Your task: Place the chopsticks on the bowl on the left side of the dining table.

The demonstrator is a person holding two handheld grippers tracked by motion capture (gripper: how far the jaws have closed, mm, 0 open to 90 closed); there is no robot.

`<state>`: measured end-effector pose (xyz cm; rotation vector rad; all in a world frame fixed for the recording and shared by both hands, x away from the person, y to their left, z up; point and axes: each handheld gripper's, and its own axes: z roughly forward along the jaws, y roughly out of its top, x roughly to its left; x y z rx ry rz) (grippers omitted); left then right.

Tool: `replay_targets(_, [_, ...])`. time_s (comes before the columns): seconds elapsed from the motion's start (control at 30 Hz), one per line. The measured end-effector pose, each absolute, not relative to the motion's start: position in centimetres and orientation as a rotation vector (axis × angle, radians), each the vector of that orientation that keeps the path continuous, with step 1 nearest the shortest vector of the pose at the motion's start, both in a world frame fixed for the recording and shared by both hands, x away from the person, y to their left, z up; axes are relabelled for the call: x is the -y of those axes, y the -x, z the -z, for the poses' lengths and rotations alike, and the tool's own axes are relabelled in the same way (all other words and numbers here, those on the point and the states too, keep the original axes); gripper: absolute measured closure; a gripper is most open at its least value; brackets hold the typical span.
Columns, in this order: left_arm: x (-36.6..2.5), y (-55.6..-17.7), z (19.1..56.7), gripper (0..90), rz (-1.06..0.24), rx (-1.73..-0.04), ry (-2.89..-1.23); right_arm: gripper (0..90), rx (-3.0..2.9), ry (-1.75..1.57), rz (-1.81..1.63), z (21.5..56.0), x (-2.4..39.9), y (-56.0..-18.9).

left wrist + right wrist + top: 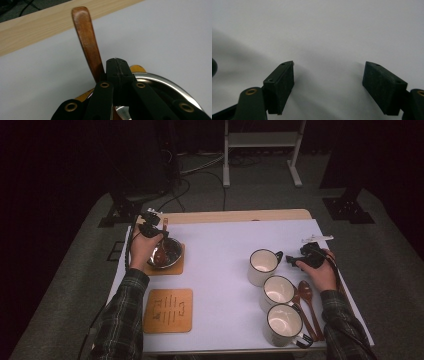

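A brown wooden spoon [163,245] leans in a steel bowl [170,255] at the table's left, its handle pointing away from the person. My left gripper [152,231] hovers over the bowl. In the left gripper view its jaws [117,65] are pressed together, and the spoon handle [87,40] passes just left of them, not between the pads. The bowl rim [170,85] curves below. At the right, my right gripper [296,260] rests low by the nearest-back mug [264,266]. Its jaws [328,75] stand wide apart over the bare white table cover, with nothing between them.
The bowl sits on a wooden coaster [175,269]; a second coaster [168,310] lies in front of it. Two more white mugs [278,292] [285,324] line up toward the person, with wooden spoons [307,301] beside them. A small white object [318,238] lies behind the right hand.
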<state>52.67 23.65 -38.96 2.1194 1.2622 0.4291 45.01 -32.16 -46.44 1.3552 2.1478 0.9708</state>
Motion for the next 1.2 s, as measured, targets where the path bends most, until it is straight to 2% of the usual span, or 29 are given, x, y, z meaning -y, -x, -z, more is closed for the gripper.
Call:
replay_targets(0.4, [-23.7,-52.5,38.9,89.9,-0.412,-1.250,-2.104,23.6,-2.148,-1.355,-0.970,46.4,32.2,-45.0])
replay_targets(0.63, [-22.6,-52.1,38.5,84.4,-0.374,-1.213,-2.110,23.6,-2.148,-1.356,-0.971,46.4,32.2,-45.0])
replay_targets(1.2, [-18.9,-50.5,37.6,54.7,-0.279,-1.060,-2.189,23.5,-2.148,-1.354,-0.970,46.4,32.2,-45.0])
